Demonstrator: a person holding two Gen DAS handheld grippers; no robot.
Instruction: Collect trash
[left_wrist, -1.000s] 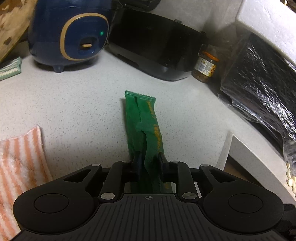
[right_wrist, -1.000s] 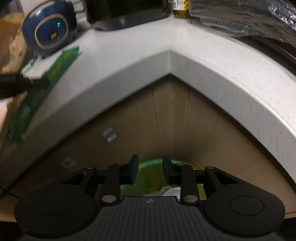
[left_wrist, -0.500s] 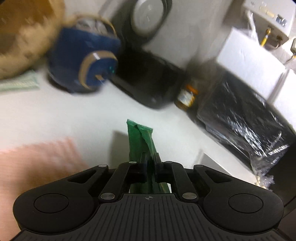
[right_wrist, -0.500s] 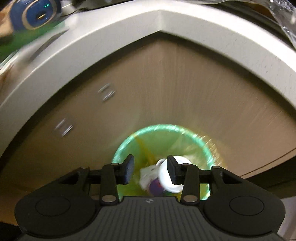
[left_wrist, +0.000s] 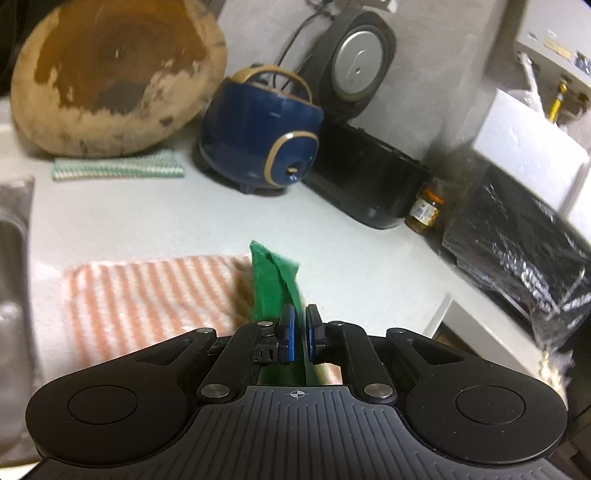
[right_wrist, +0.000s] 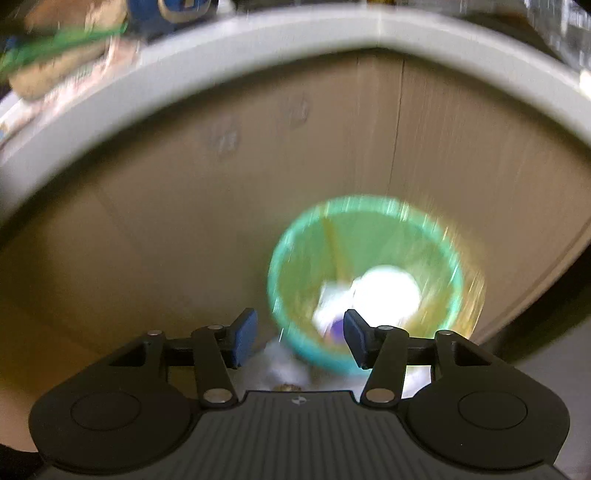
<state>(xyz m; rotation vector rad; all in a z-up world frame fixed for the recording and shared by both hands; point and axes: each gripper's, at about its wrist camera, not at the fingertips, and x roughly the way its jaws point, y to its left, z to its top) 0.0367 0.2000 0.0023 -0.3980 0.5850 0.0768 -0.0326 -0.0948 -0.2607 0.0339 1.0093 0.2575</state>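
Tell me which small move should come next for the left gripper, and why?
Probably carry the green wrapper off the counter toward the green bin below. The left gripper is shut on the wrapper above the striped cloth, and the bin stands open with trash already inside.

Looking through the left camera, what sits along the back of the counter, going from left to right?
Round wooden board → blue cooker → black appliance with its lid up → small jar → dark foil-wrapped bundle.
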